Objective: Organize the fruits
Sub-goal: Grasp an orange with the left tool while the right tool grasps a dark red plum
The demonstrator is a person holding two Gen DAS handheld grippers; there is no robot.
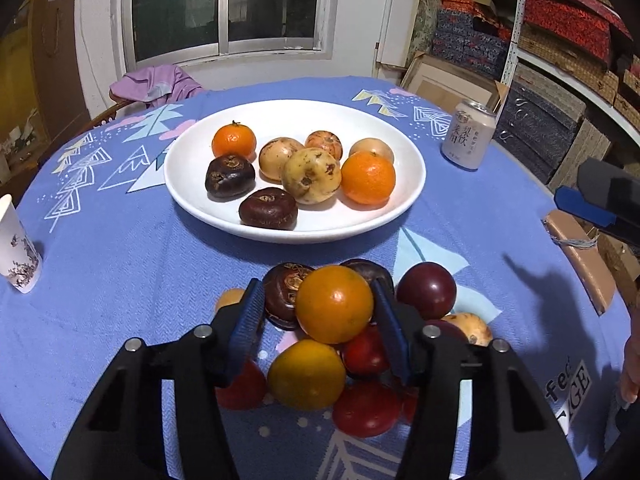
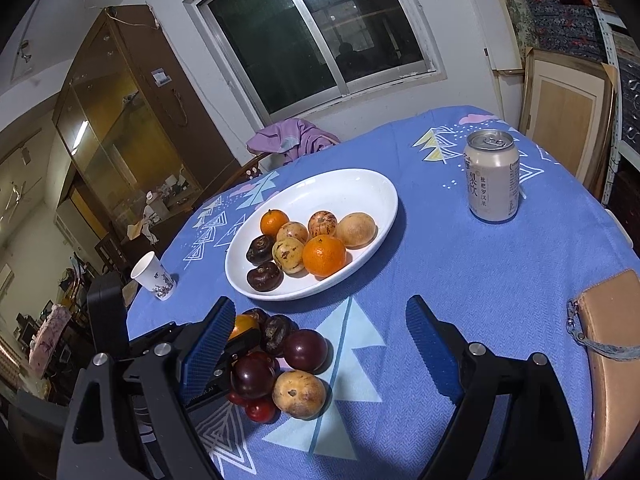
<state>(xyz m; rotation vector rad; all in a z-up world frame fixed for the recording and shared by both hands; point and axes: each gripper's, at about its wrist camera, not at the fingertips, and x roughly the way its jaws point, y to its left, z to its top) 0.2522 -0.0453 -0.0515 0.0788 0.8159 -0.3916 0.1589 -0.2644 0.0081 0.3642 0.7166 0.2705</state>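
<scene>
A white plate (image 1: 192, 160) on the blue tablecloth holds several fruits: oranges, tan ones and dark brown ones. It also shows in the right wrist view (image 2: 360, 188). A pile of loose fruit (image 1: 360, 356) lies in front of it, seen too in the right wrist view (image 2: 298, 388). My left gripper (image 1: 322, 320) is above this pile, its blue fingers on either side of an orange (image 1: 334, 304); the left finger shows a small gap. My right gripper (image 2: 320, 356) is open and empty, to the right of the pile.
A drink can (image 1: 468, 136) stands right of the plate. A paper cup (image 1: 16, 248) stands at the left table edge. A tan wallet (image 2: 608, 344) lies at the right edge. A purple cloth (image 1: 156, 84) hangs on a chair behind the table.
</scene>
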